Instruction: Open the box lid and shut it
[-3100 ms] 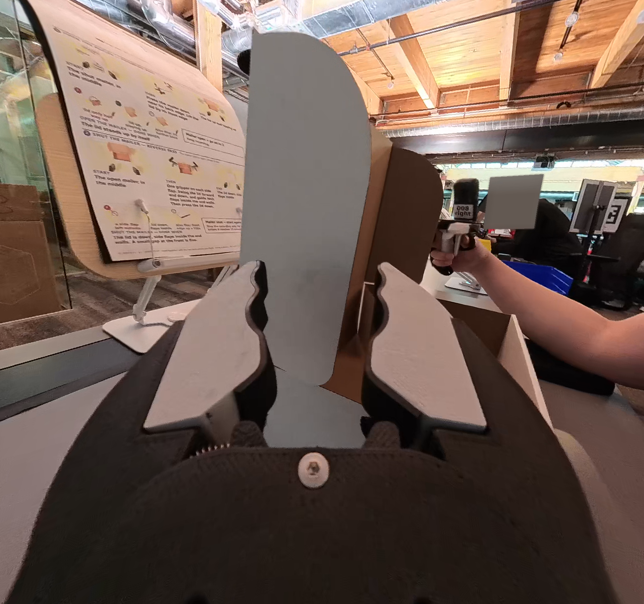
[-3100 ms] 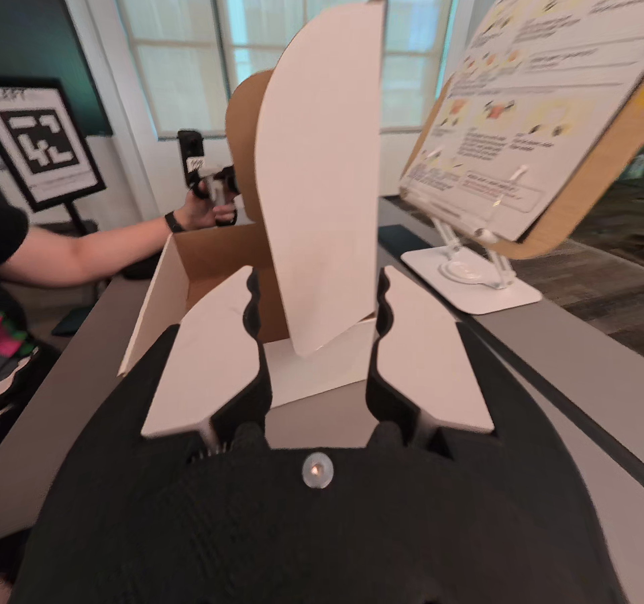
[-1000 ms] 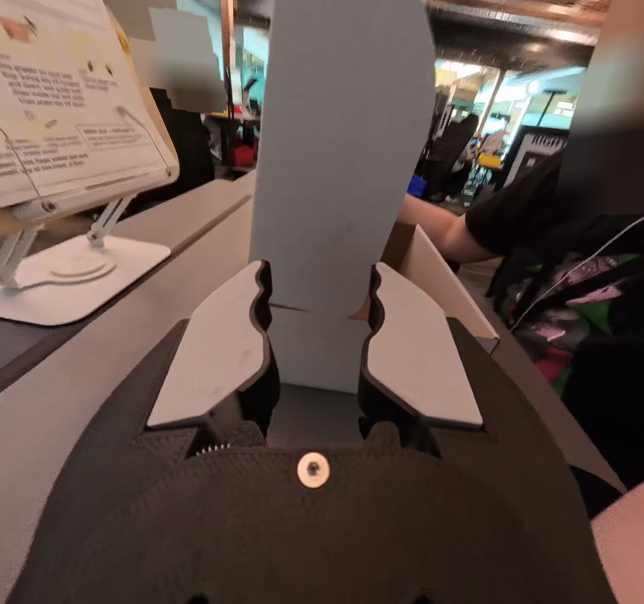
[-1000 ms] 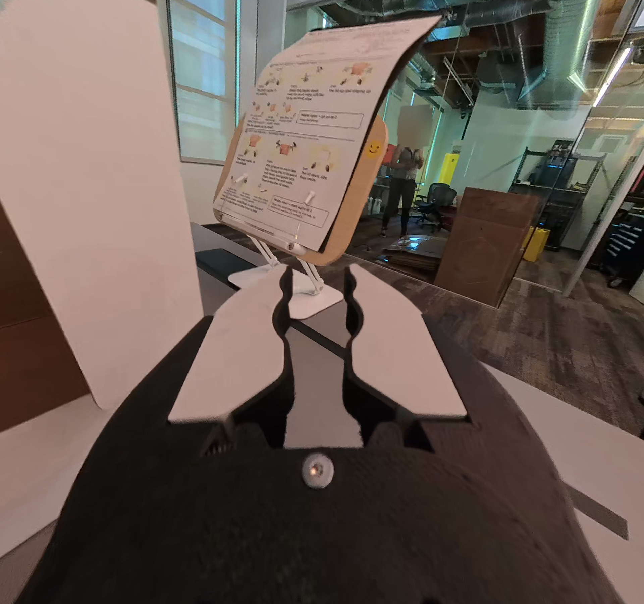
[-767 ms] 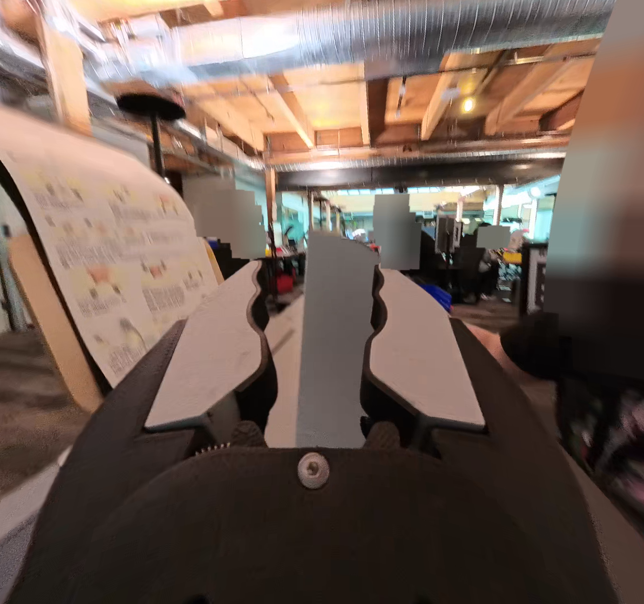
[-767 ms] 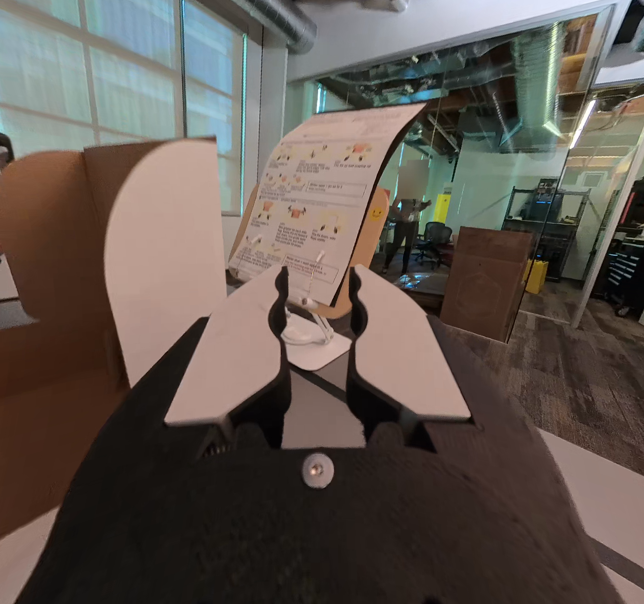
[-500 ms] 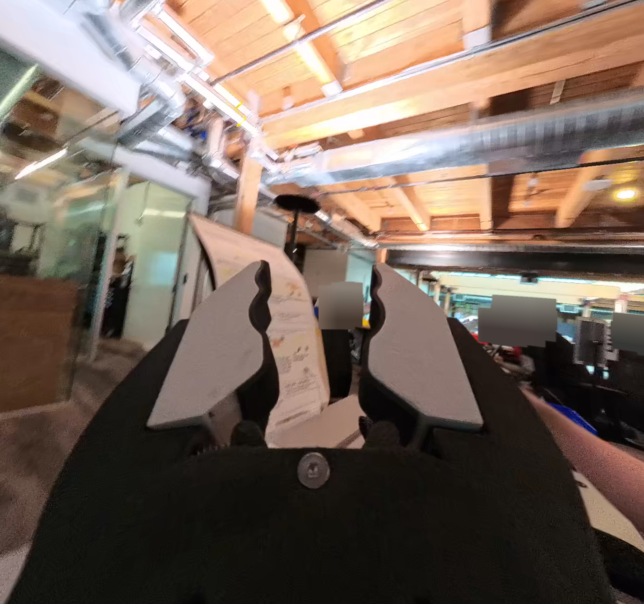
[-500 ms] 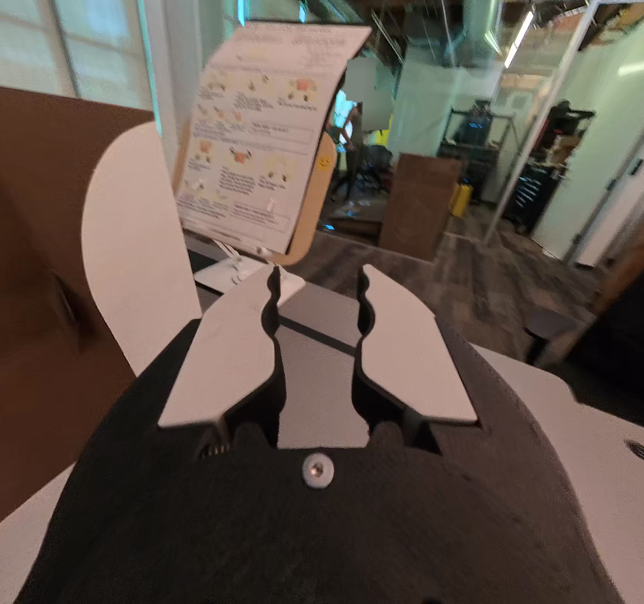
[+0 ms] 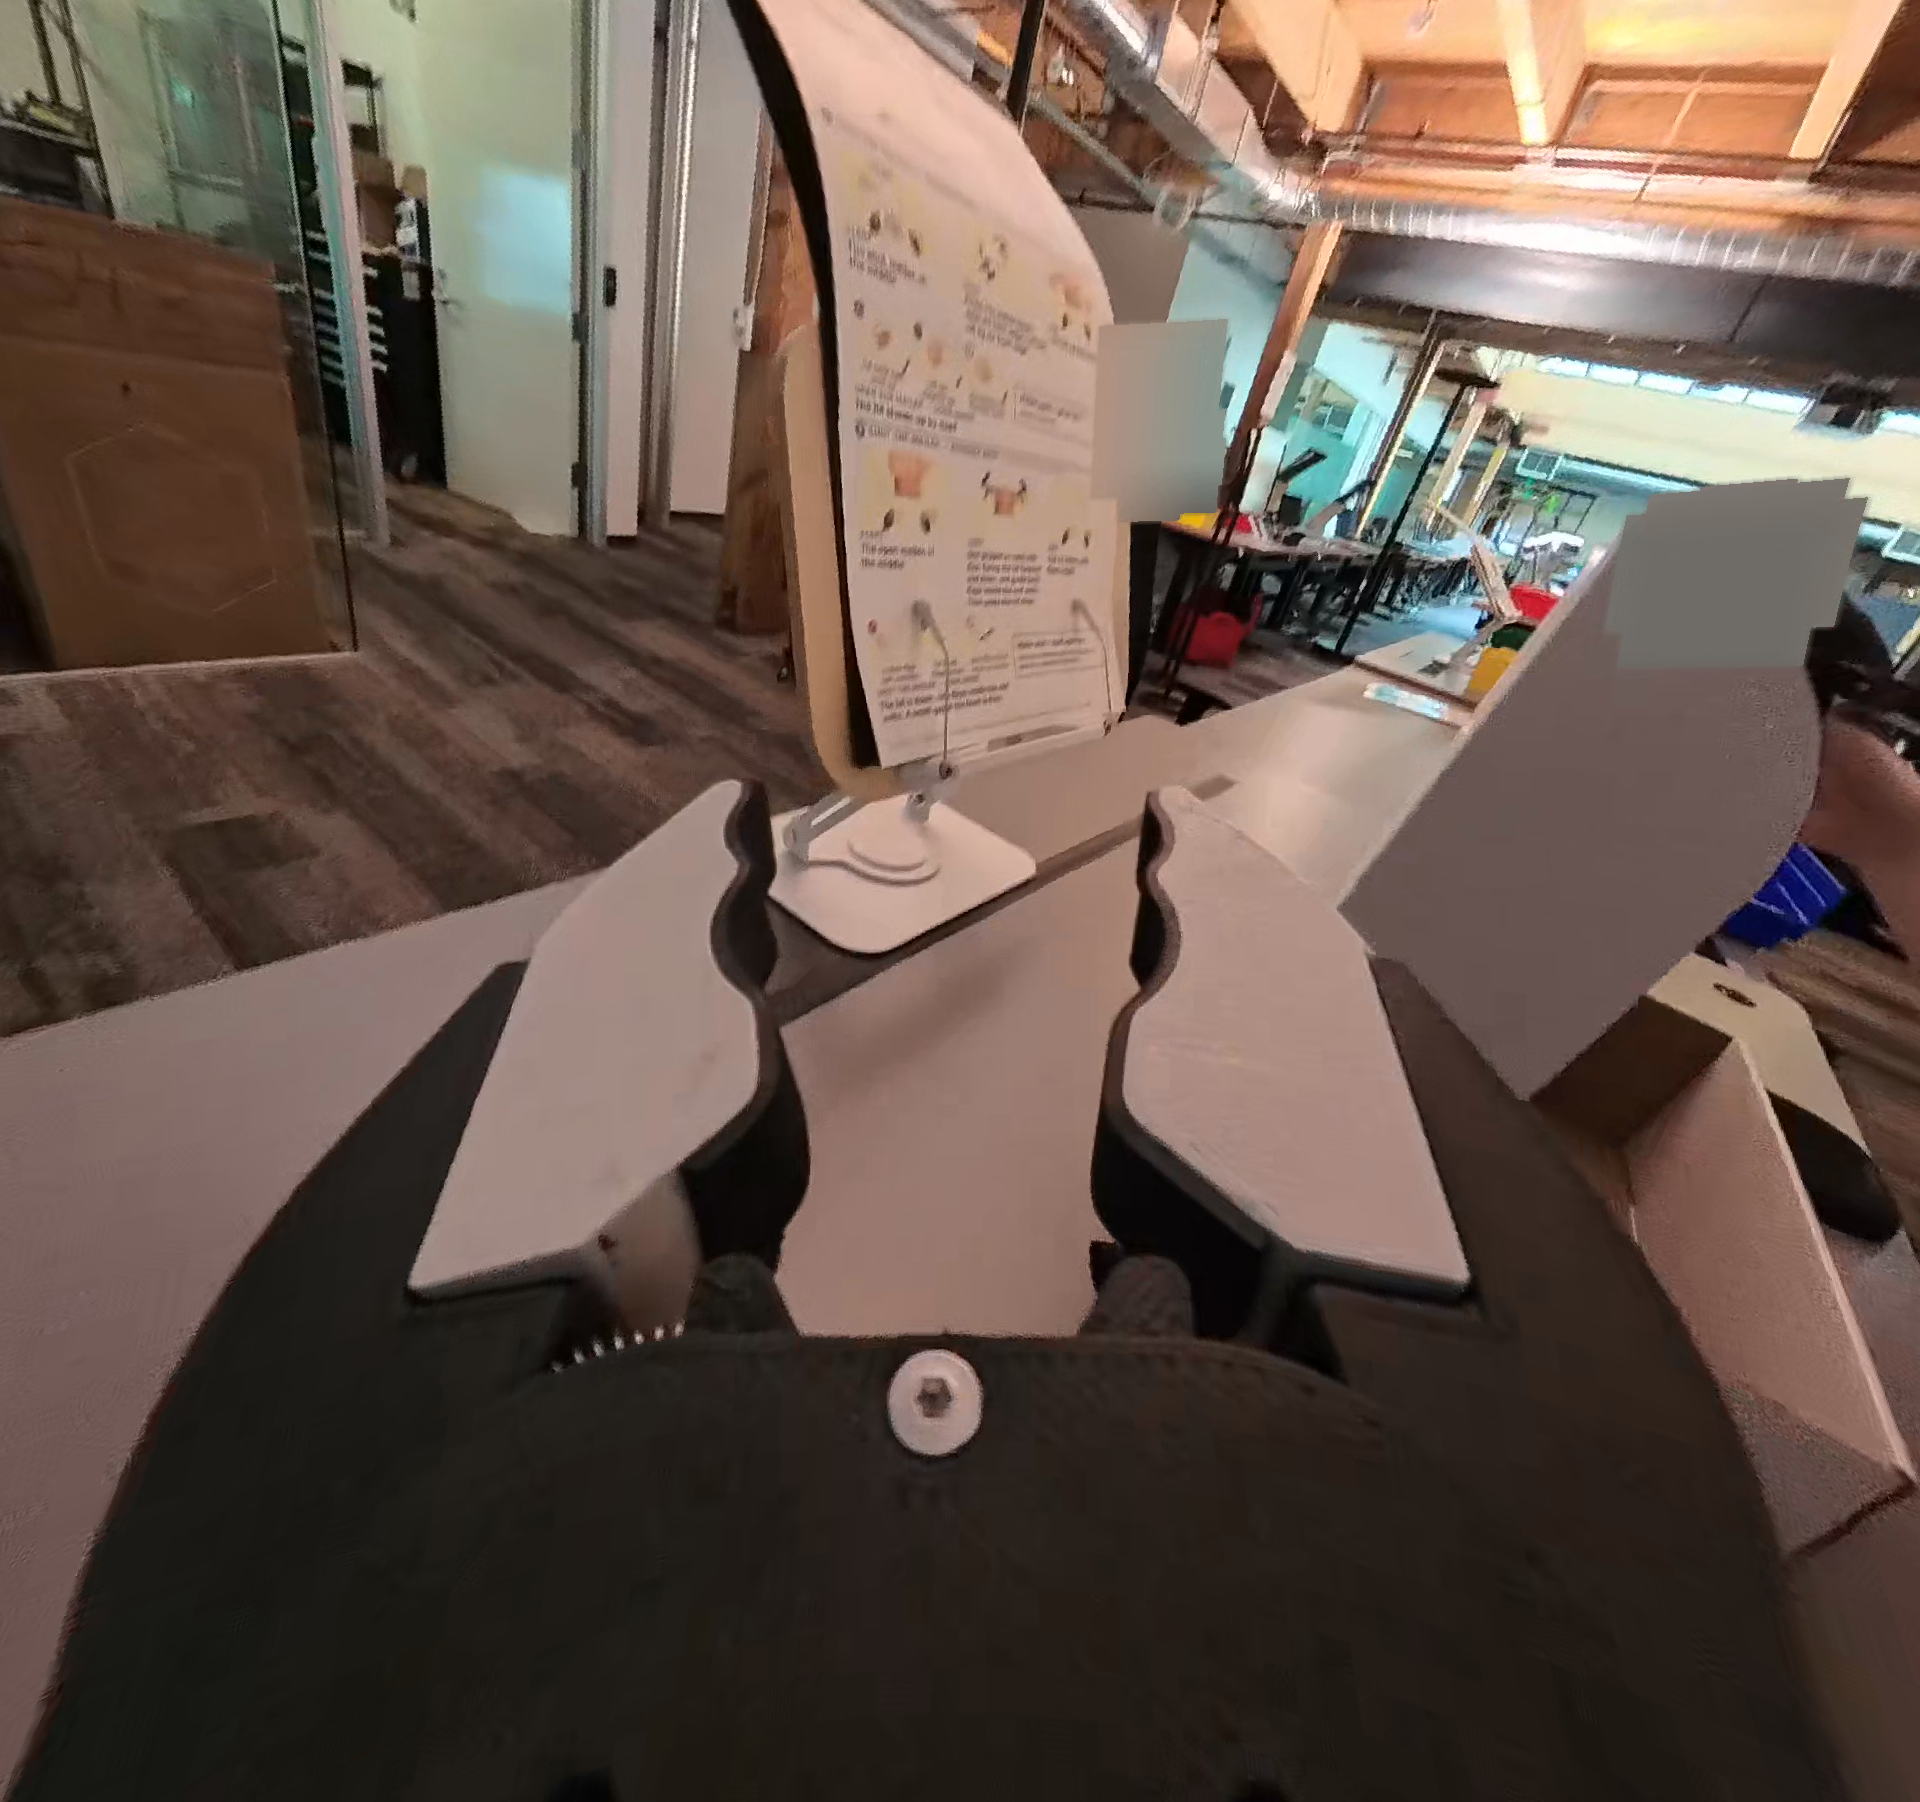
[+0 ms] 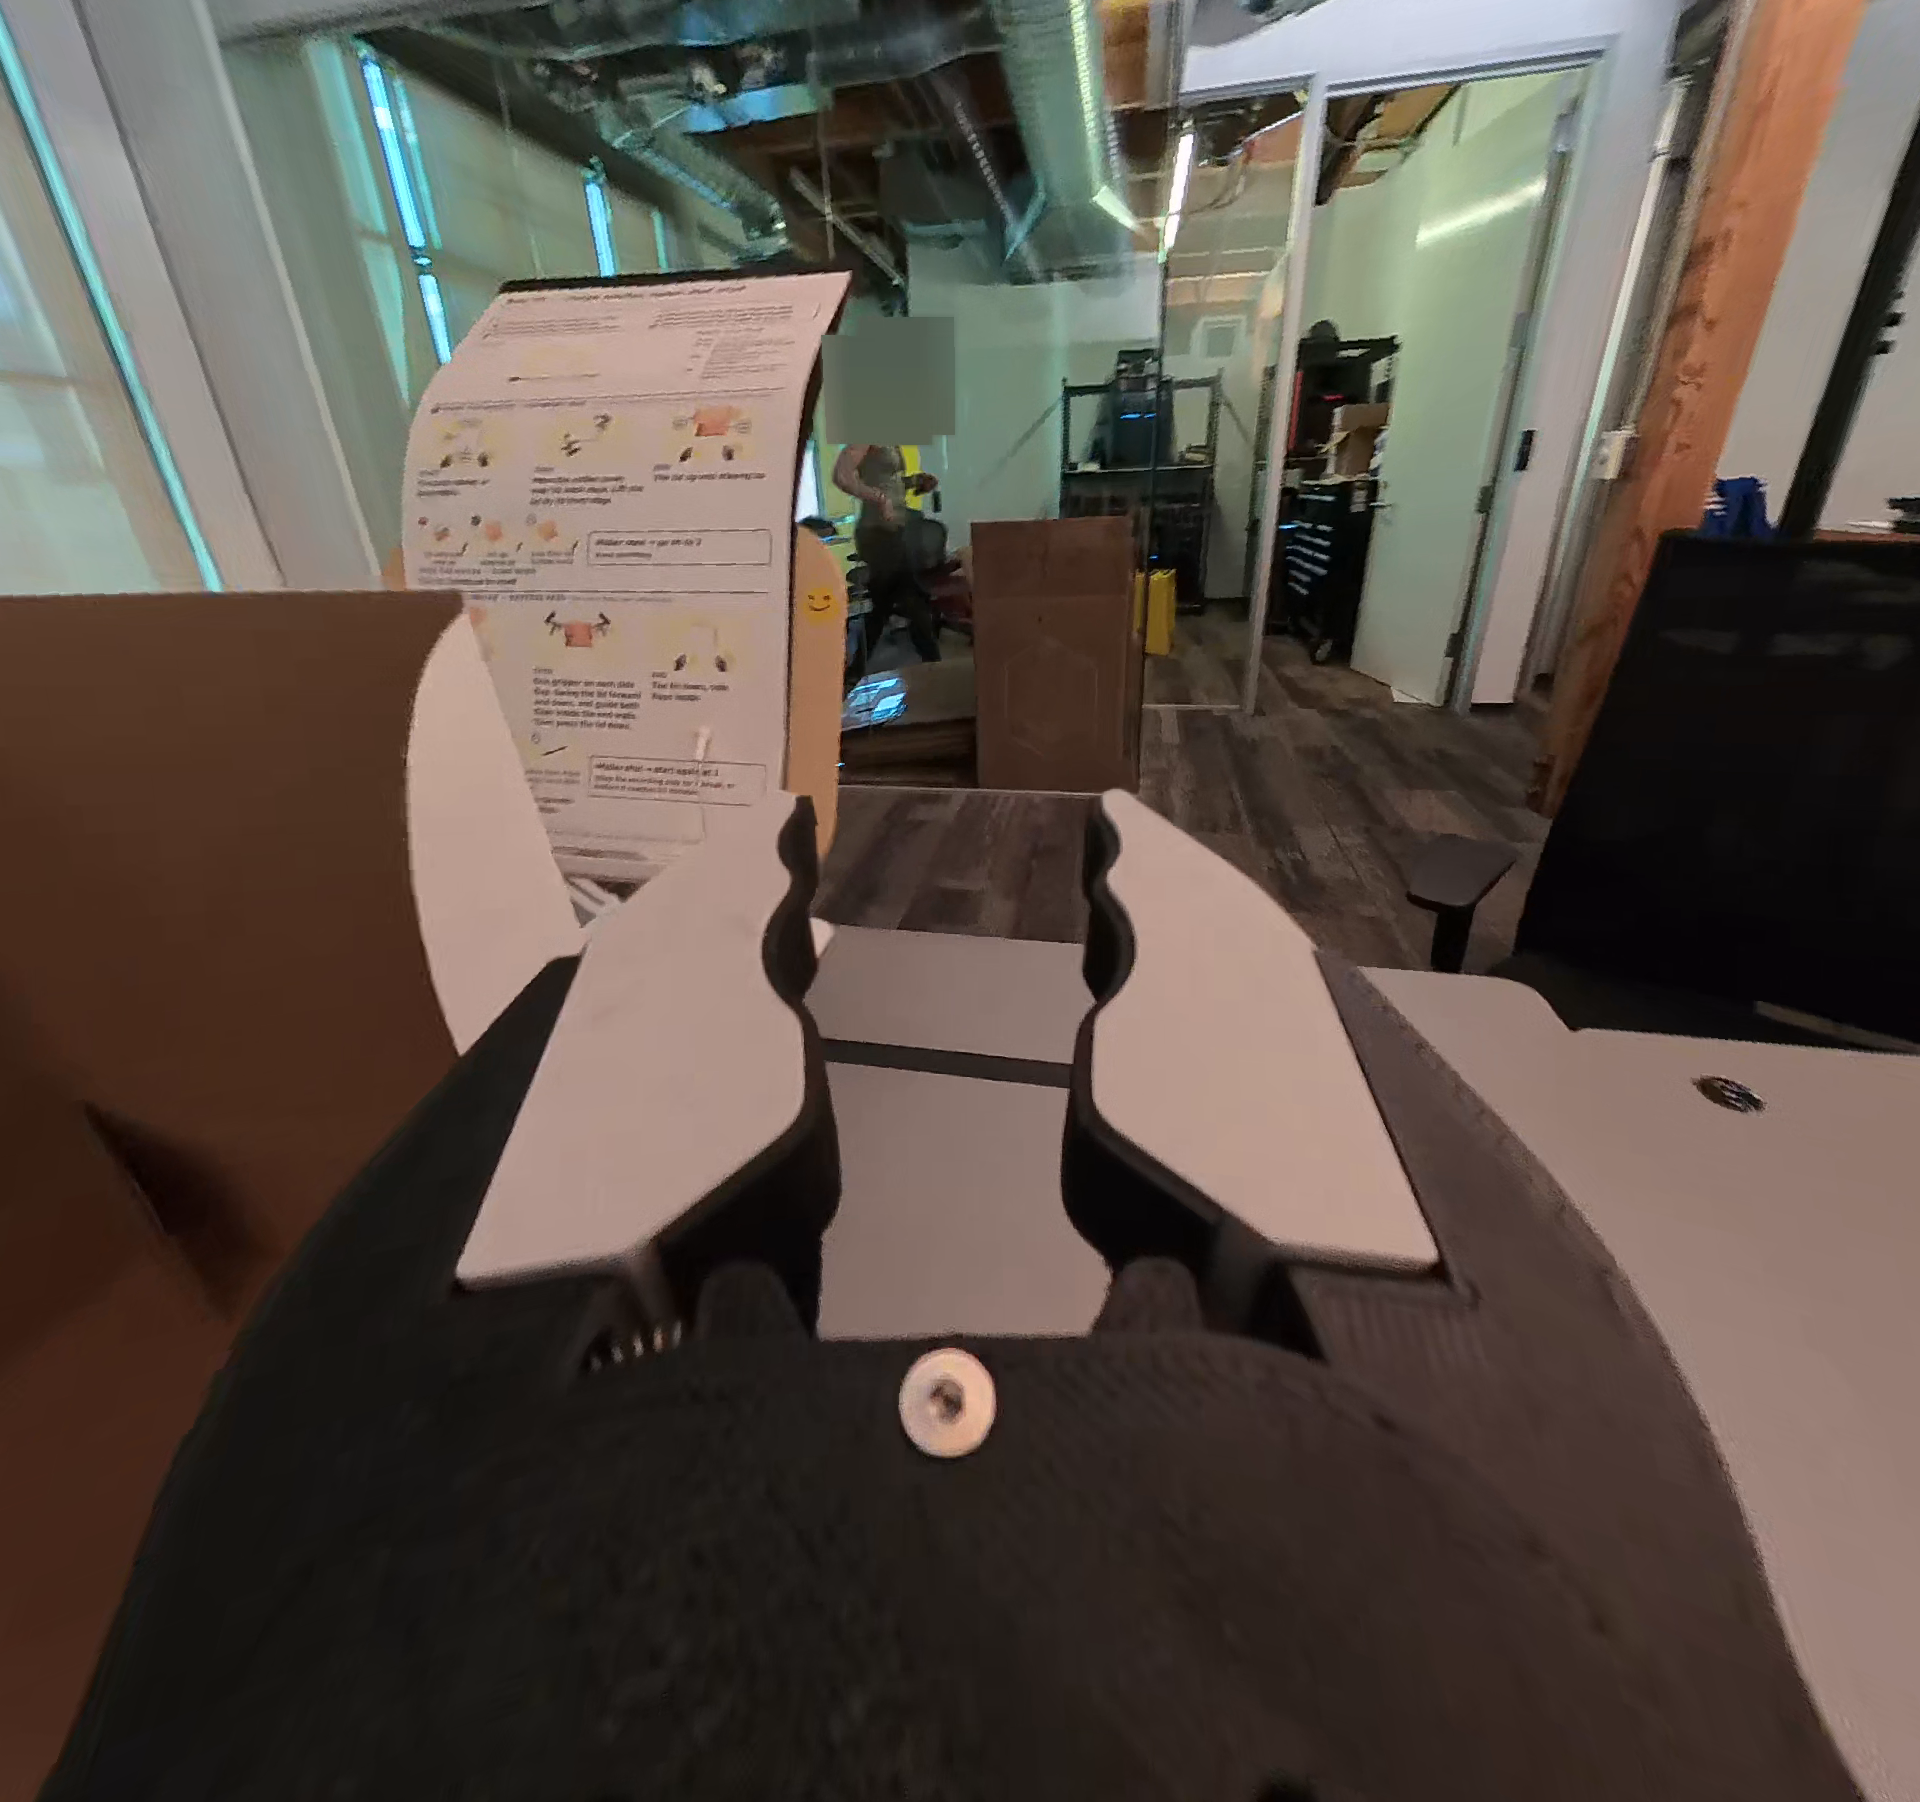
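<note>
pointing forward over the grey table [image 9: 156,1181], the left gripper [image 9: 948,817] stands wide apart at the fingers, with nothing between them and nothing touching either pad. the right gripper [image 10: 945,827] is parted somewhat less, likewise empty, its fingers over bare table surface.

the box [image 9: 1756,1264] sits on the table to the right of the left gripper, near its right finger but apart from it. a rounded white side flap [image 9: 1600,879] rises tilted from the box wall.

the left wrist view shows the box's white outer wall and a brown inner corner. it also shows the instruction sheet [image 9: 977,505] on its white stand [image 9: 899,869], directly ahead.

the right wrist view shows what the left does not: the brown inner face of the raised lid [image 10: 208,869] fills the left edge, just beside the left finger, with a rounded white flap [image 10: 468,869] behind it. a dark chair [image 10: 1714,765] stands past the table's right edge.
</note>
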A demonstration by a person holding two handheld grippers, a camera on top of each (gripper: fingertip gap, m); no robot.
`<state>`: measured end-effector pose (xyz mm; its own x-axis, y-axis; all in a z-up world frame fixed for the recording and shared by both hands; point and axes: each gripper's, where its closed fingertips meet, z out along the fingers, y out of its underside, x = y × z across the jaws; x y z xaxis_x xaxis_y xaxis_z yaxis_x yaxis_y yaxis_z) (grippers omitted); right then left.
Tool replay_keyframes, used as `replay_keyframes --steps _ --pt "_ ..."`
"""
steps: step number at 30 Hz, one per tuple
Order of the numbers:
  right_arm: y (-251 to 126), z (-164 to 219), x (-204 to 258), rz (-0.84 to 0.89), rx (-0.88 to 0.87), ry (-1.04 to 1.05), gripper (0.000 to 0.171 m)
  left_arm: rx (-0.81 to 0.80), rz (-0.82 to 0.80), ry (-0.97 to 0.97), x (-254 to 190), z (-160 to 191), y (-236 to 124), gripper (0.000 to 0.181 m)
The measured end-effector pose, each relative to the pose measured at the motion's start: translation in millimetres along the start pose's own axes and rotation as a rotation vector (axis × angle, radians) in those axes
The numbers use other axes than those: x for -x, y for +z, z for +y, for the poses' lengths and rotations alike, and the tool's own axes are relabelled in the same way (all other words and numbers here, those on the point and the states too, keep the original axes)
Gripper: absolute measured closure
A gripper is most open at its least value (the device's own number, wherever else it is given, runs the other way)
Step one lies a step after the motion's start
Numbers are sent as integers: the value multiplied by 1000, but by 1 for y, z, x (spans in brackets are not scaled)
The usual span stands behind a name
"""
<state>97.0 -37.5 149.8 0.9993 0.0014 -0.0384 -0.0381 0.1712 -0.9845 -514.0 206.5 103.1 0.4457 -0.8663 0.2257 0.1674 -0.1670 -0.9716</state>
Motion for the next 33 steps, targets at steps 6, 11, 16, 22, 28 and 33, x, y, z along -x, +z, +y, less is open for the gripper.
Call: replay_keyframes --steps 6,11,16,22,28,33 --pt "-21 26 -49 271 76 -136 122 153 -25 -2 12 35 -10 114" --pt "-56 44 -91 577 82 -426 122 263 -95 -29 30 59 -17 115" --pt "-119 54 -129 998 63 -599 126 286 -55 -37 27 64 -12 116" --pt "-146 111 -146 1049 275 -774 127 353 -54 -3 22 69 -2 116" --pt "-166 144 -157 1098 368 -786 127 411 -66 7 23 78 2 116" --pt "-171 150 -160 1112 371 -765 127 426 -48 0 21 79 6 116"
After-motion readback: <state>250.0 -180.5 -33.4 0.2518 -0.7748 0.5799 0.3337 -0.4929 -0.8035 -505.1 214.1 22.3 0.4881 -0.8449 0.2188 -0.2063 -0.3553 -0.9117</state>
